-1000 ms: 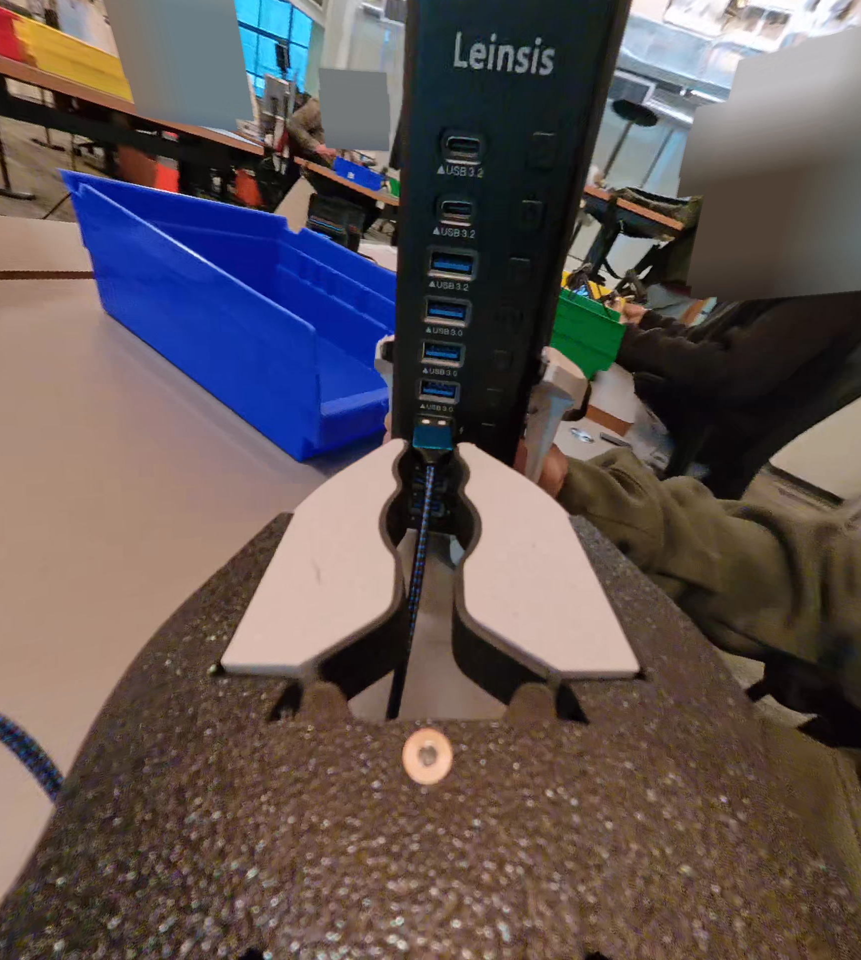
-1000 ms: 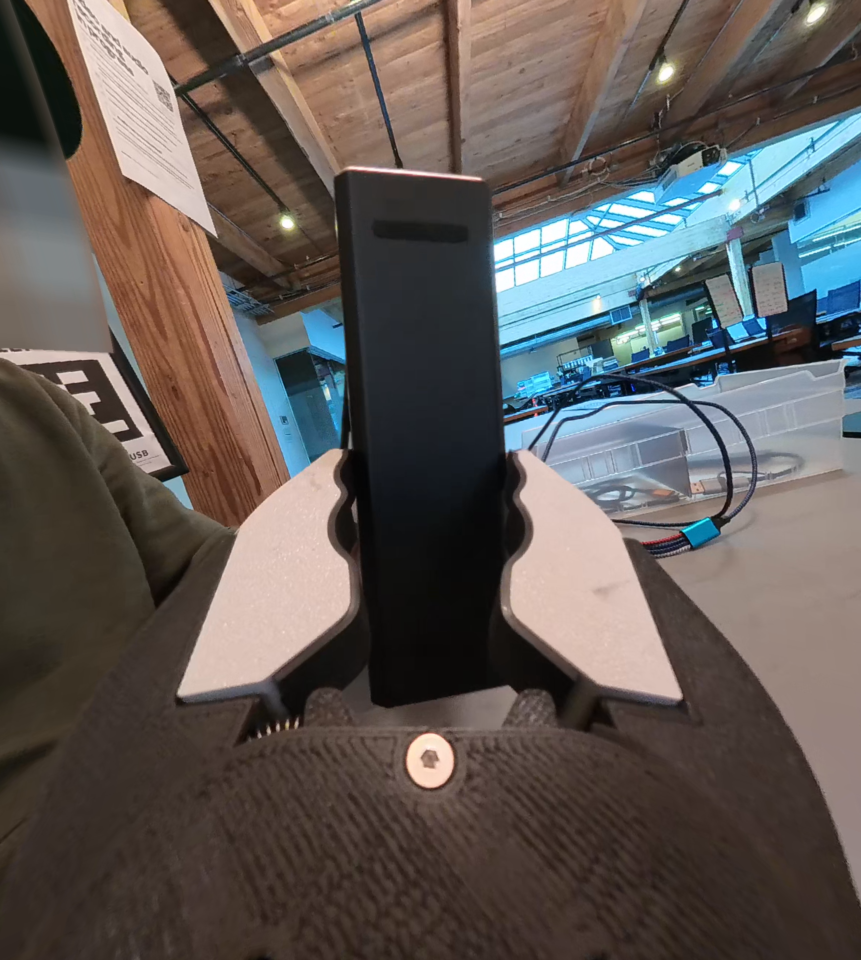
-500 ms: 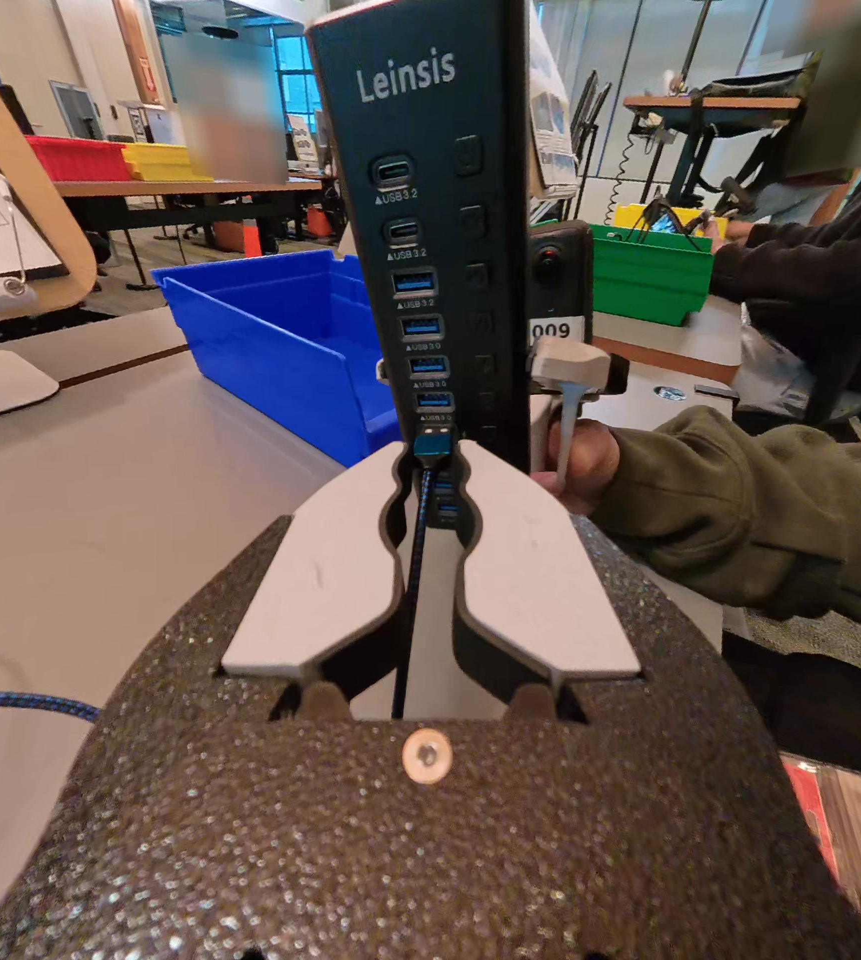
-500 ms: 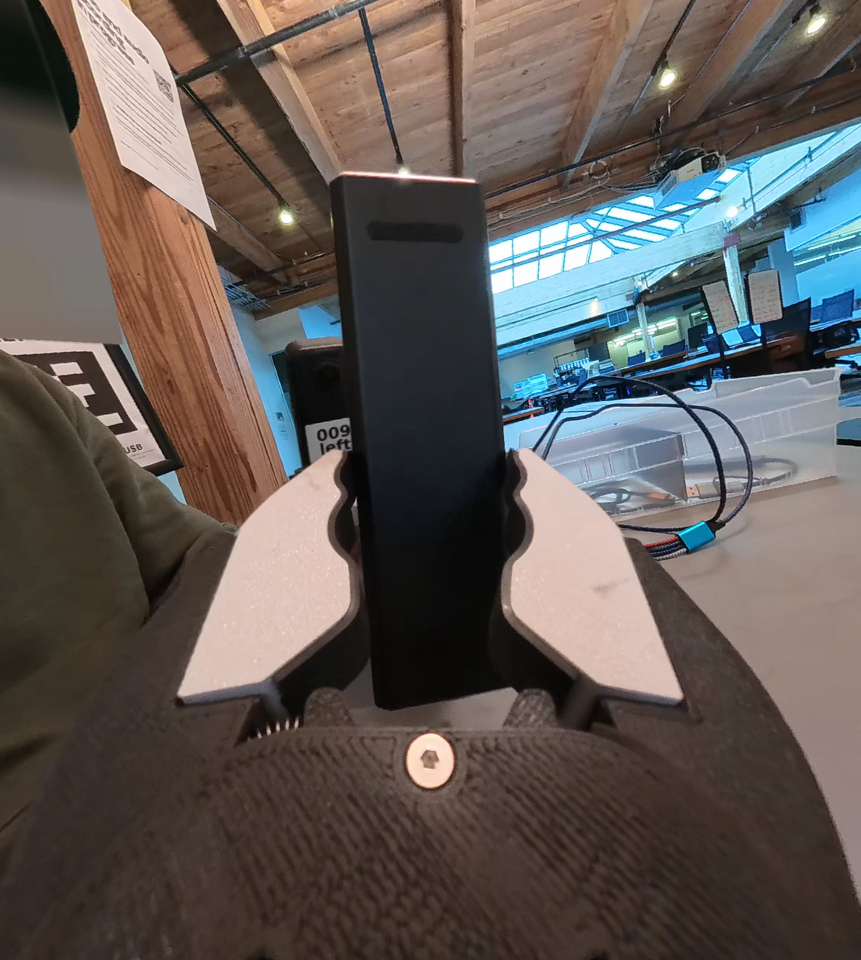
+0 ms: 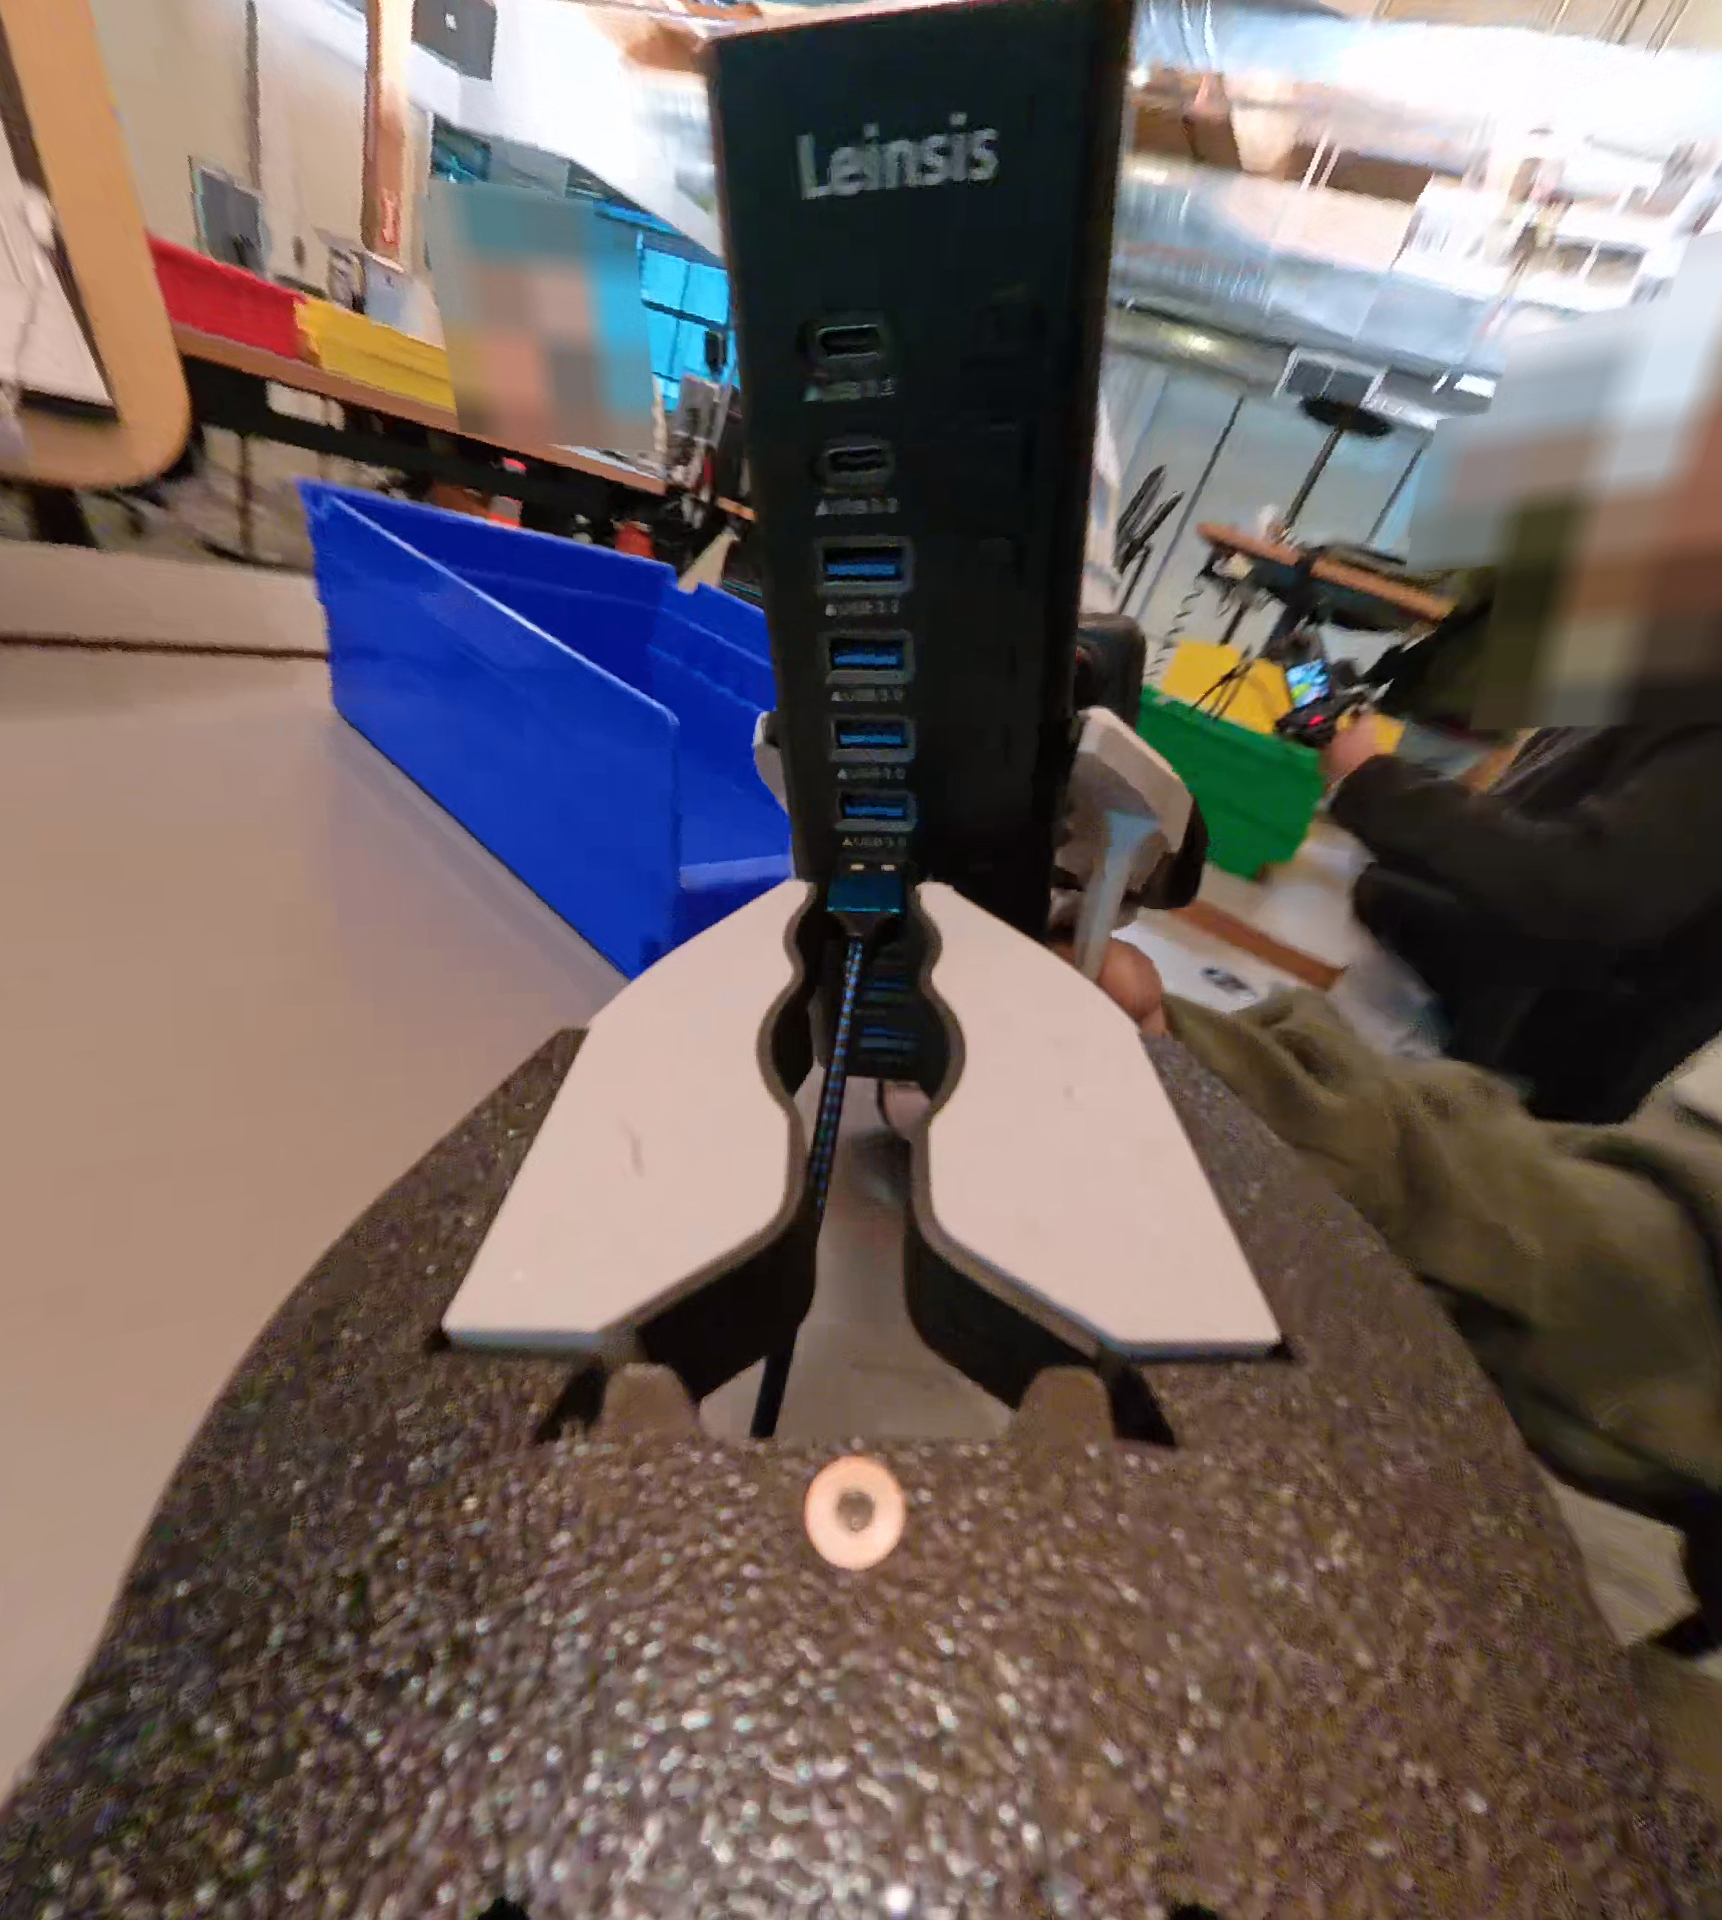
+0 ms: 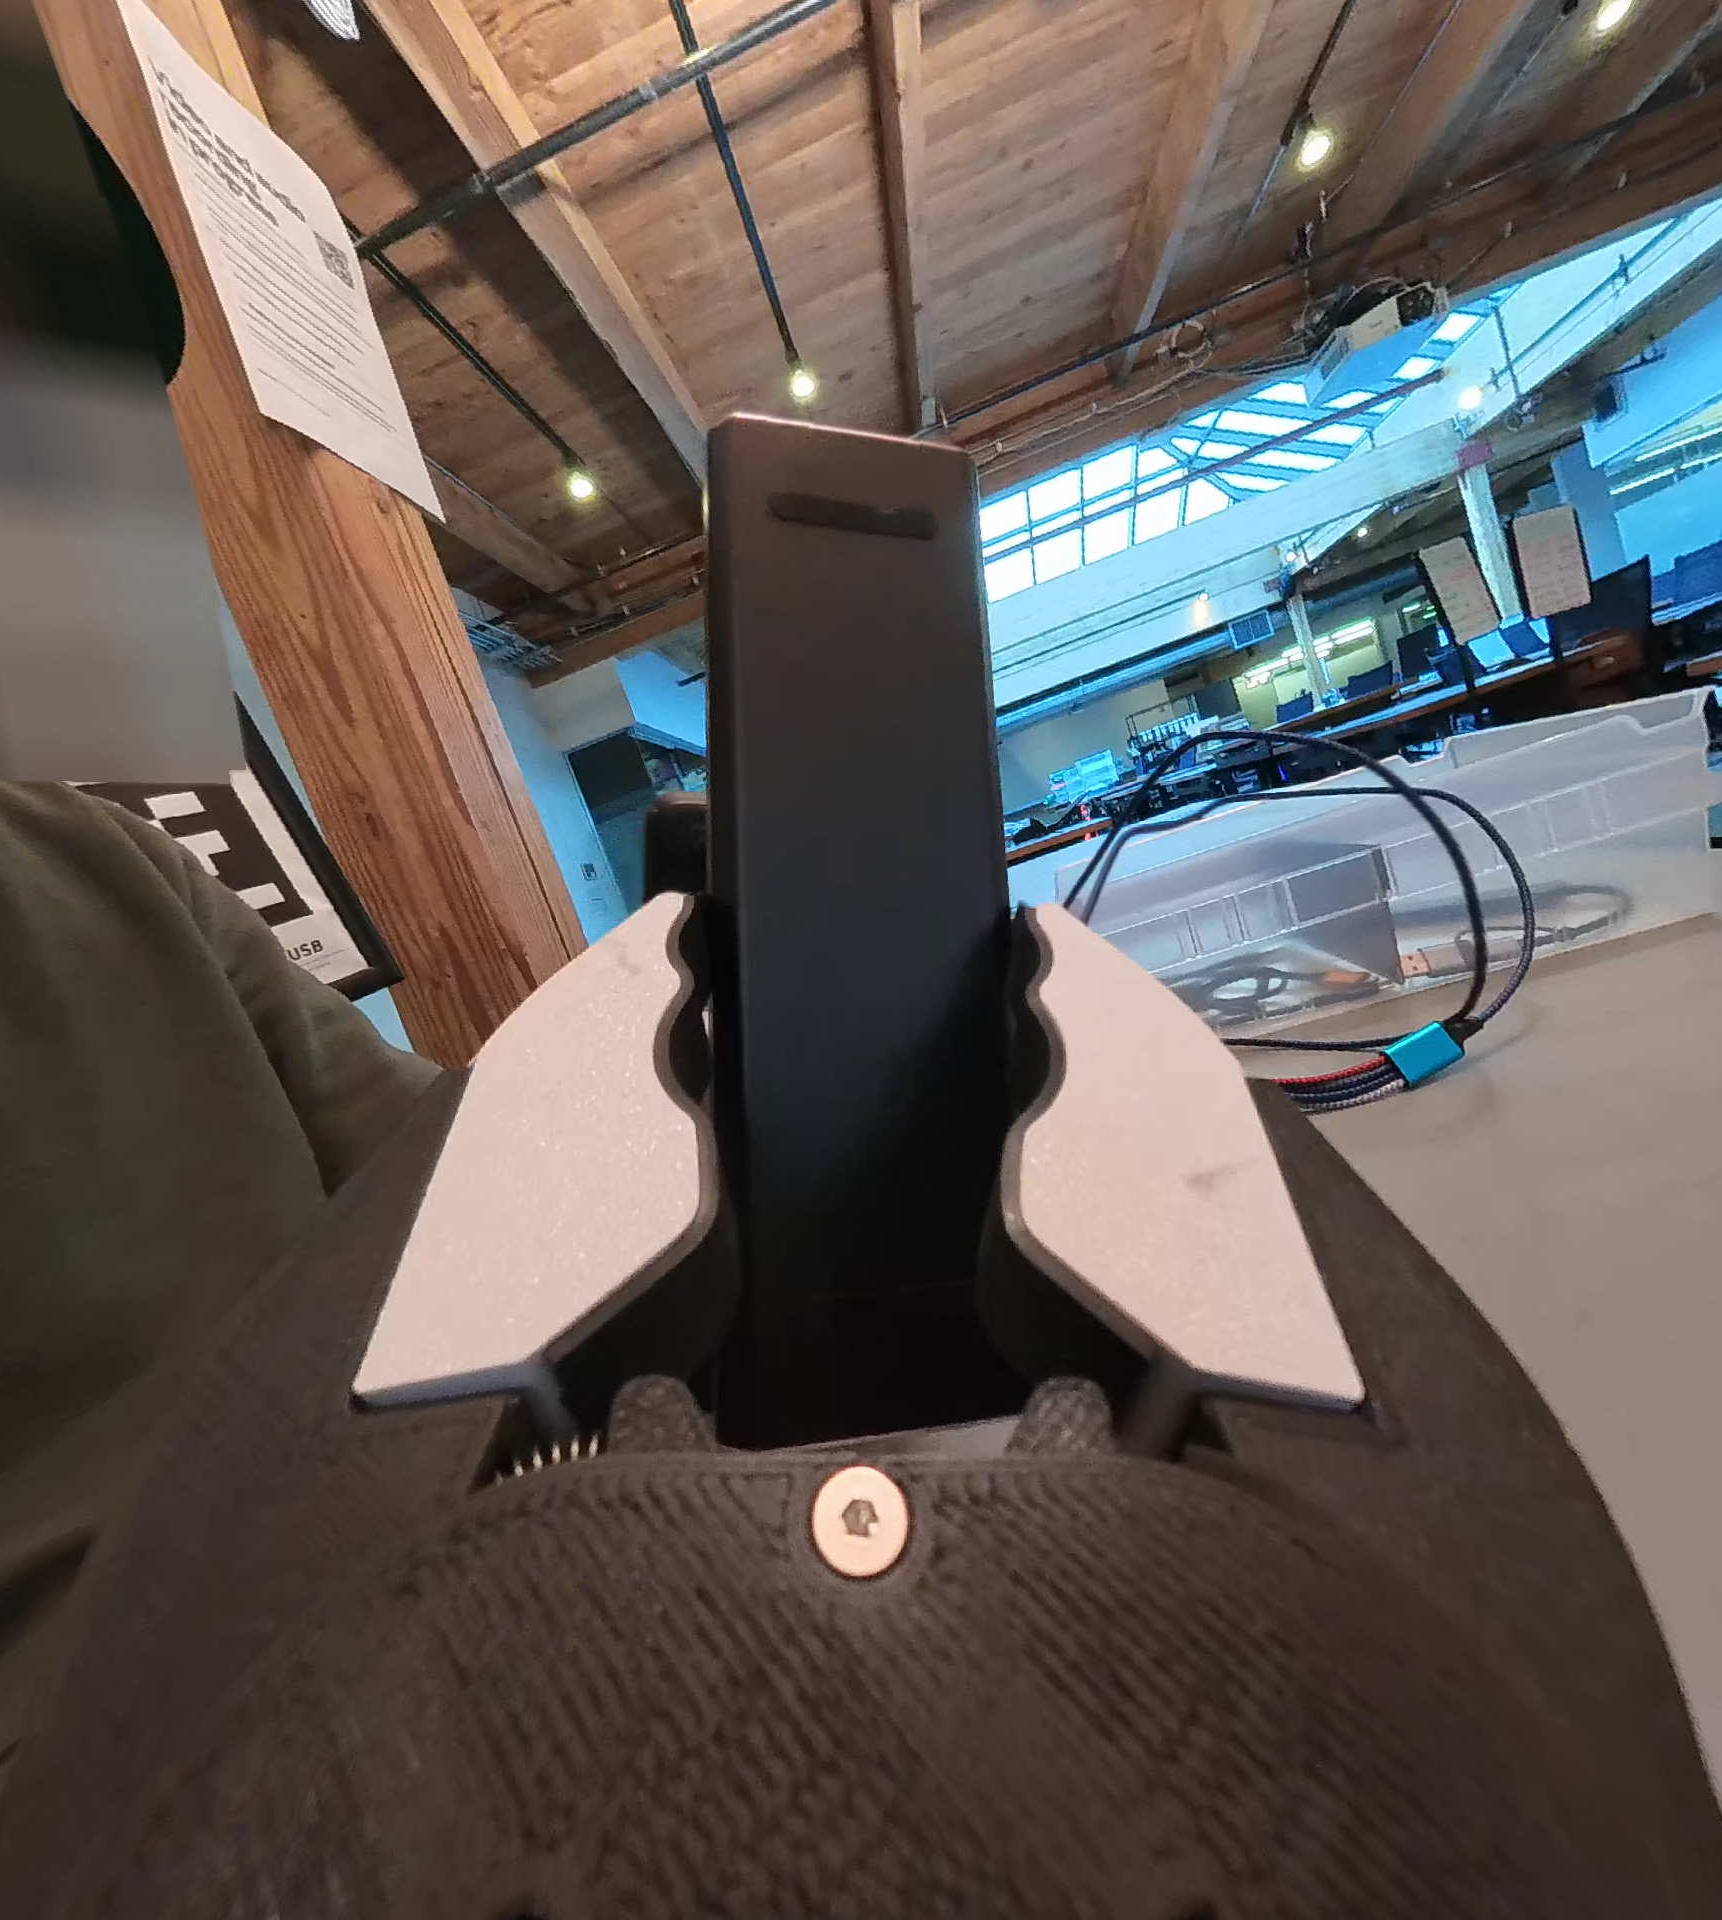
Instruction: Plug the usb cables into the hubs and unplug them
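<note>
A tall black USB hub [image 5: 940, 416] stands upright with a column of ports facing me. My left gripper [image 5: 867, 906] is shut on a blue USB plug [image 5: 867, 894], whose short metal tip meets the hub face just below the lowest blue port in view. I cannot tell how deep it sits. Its braided cable [image 5: 831, 1091] runs back between my fingers. My right gripper [image 6: 852, 935] is shut on the hub's lower body [image 6: 852, 779], seen from its plain back. One of its fingers [image 5: 1127, 800] shows behind the hub in the left wrist view.
A blue bin [image 5: 524, 707] stands on the grey table [image 5: 161, 935] left of the hub. A green bin [image 5: 1231, 790] and a person's olive sleeve [image 5: 1459, 1247] are at the right. A loose cable bundle with a blue splitter [image 6: 1423, 1049] lies before a clear bin [image 6: 1522, 831]. My two grippers' fingertips are within a few centimetres of each other.
Both grippers have swung together, so the background has shifted in the left wrist view. The hub sits a little lower in the right wrist view. Both grips are unchanged.
</note>
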A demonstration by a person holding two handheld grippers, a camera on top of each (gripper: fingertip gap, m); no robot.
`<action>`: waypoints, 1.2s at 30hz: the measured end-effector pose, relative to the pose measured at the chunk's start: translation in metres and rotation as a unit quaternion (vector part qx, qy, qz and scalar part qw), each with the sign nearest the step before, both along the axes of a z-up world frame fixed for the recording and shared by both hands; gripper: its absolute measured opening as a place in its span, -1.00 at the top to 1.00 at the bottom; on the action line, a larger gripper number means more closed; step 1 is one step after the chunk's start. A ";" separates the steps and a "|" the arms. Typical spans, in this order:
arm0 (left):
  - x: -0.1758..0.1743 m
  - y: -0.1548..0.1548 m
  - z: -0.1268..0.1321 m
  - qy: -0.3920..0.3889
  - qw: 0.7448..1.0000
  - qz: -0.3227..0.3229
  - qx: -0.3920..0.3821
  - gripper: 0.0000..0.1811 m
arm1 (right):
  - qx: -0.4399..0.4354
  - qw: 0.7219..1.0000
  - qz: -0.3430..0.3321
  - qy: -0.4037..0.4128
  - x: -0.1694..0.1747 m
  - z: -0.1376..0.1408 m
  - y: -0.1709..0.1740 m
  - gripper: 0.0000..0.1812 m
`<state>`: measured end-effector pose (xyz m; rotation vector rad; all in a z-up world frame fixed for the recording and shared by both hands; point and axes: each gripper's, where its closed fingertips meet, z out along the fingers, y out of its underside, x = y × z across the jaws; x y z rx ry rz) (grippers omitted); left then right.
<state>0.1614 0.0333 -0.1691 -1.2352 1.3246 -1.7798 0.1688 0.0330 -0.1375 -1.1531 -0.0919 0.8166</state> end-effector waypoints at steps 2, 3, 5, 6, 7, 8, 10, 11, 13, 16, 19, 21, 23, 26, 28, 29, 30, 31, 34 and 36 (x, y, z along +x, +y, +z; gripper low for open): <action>0.001 -0.001 -0.002 0.006 1.000 -0.007 -0.008 0.86 | 0.002 1.000 -0.003 0.000 0.001 0.000 0.000 0.38; 0.001 -0.002 -0.004 0.010 1.000 0.000 0.014 0.85 | -0.001 1.000 -0.005 0.001 0.001 0.000 0.000 0.38; 0.002 -0.001 -0.007 0.009 0.996 0.035 0.081 0.84 | -0.001 1.000 -0.003 -0.001 0.000 0.000 0.000 0.38; 0.002 -0.001 -0.007 0.001 0.991 0.059 0.122 0.84 | 0.001 1.000 -0.001 -0.003 -0.001 0.000 0.000 0.38; 0.001 -0.001 -0.006 -0.004 0.986 0.078 0.145 0.85 | 0.005 1.000 0.002 -0.002 -0.002 0.001 -0.001 0.37; 0.000 -0.001 -0.005 -0.003 0.986 0.086 0.142 0.85 | 0.007 1.000 0.006 0.002 -0.003 0.001 -0.001 0.37; -0.001 -0.001 -0.004 0.015 0.995 0.066 0.079 0.85 | 0.008 1.000 0.002 -0.003 -0.004 0.002 0.000 0.37; 0.000 -0.001 -0.004 0.026 0.997 0.054 0.050 0.85 | 0.007 1.000 -0.002 -0.005 -0.003 0.001 0.000 0.37; 0.000 -0.001 -0.004 0.035 0.998 0.052 0.021 0.85 | 0.012 1.000 -0.009 -0.014 -0.004 0.002 0.000 0.37; 0.002 -0.006 -0.006 0.021 0.997 0.040 0.066 0.85 | 0.021 0.999 -0.014 -0.022 -0.002 0.003 -0.003 0.38; 0.003 -0.006 -0.006 0.025 0.997 -0.005 0.070 0.85 | 0.017 1.000 -0.017 -0.016 0.002 0.002 -0.002 0.38; 0.002 -0.005 -0.004 0.024 0.998 -0.033 0.042 0.85 | 0.016 1.000 -0.013 -0.011 0.002 0.002 -0.002 0.38; 0.001 -0.005 -0.005 0.025 0.997 -0.050 0.044 0.85 | 0.013 1.000 -0.011 -0.012 0.001 0.002 -0.002 0.38; -0.001 -0.004 -0.005 0.024 0.995 -0.061 0.078 0.86 | 0.012 1.000 -0.009 -0.015 0.000 0.002 -0.002 0.38; -0.001 -0.002 -0.004 0.026 0.995 -0.041 0.092 0.86 | 0.010 1.000 -0.010 -0.013 -0.001 0.002 0.000 0.38; -0.001 -0.002 -0.003 0.024 0.995 -0.021 0.093 0.86 | 0.011 1.000 -0.010 -0.011 0.000 0.002 0.000 0.38; -0.001 -0.003 -0.004 0.022 0.996 -0.003 0.090 0.86 | 0.013 1.000 -0.007 -0.010 -0.001 0.002 -0.001 0.38; -0.001 -0.004 -0.004 0.023 0.996 0.012 0.090 0.86 | 0.013 1.000 -0.006 -0.010 -0.001 0.002 -0.001 0.38; -0.001 -0.002 -0.005 0.027 0.989 0.063 0.131 0.86 | 0.009 1.000 -0.005 -0.008 -0.003 0.002 0.000 0.38; -0.001 -0.002 -0.005 0.026 0.985 0.083 0.146 0.86 | 0.011 1.000 -0.003 -0.001 -0.002 0.002 0.000 0.37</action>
